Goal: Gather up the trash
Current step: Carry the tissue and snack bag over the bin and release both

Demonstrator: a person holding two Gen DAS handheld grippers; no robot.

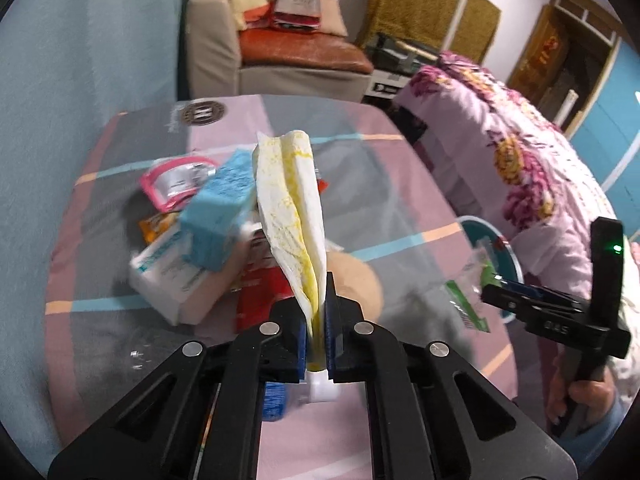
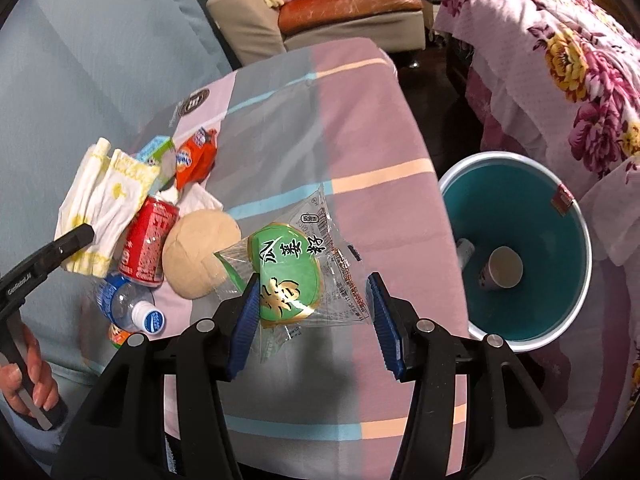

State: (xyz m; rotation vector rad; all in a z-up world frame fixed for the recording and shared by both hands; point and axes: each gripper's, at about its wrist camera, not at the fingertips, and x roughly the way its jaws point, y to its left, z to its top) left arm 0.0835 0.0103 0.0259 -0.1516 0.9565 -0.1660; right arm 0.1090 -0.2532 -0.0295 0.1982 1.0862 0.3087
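My left gripper (image 1: 317, 305) is shut on a folded white paper wrapper with yellow print (image 1: 290, 208), which stands up from its blue pads above the trash pile. In the right wrist view that wrapper (image 2: 104, 196) hangs at the left, over a red can (image 2: 148, 240). My right gripper (image 2: 314, 280) is shut on a clear plastic packet with a green round label (image 2: 288, 272), held off the table with its shadow beneath. The teal bin with a white rim (image 2: 520, 168) stands on the floor to the right, a paper cup (image 2: 505, 268) inside.
On the checked tablecloth (image 2: 360, 120) lie a tan round bun (image 2: 200, 256), a water bottle (image 2: 128, 304), an orange packet (image 2: 196, 156), a blue box (image 1: 220, 208) and a tissue pack (image 1: 168, 276). A floral quilt (image 2: 560, 60) borders the bin. A sofa (image 1: 280, 60) stands behind.
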